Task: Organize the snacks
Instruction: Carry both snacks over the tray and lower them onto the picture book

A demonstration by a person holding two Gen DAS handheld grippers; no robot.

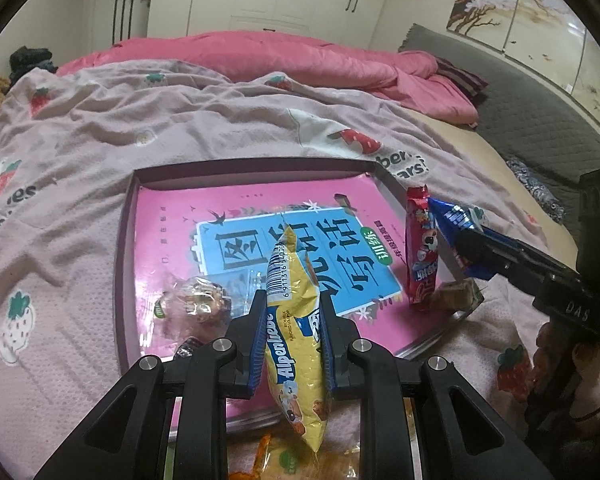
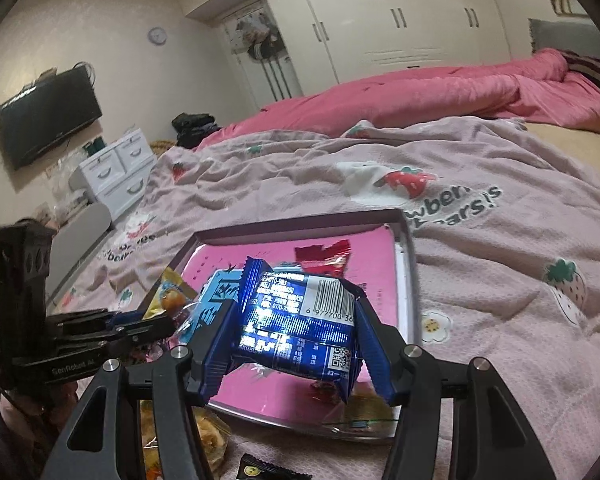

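two grippers, left gripper (image 1: 292, 312) clamping yellow packet (image 1: 296, 344), right gripper (image 2: 296, 336) clamping blue packet (image 2: 300, 316), tray (image 1: 124, 248) beneath

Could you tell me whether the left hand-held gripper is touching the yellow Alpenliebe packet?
Touching: the left wrist view shows the left hand-held gripper clamped on the yellow Alpenliebe packet.

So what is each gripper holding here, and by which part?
The left gripper is shut on the yellow packet, pinched flat across its middle. The right gripper clamps the blue packet by its two side edges.
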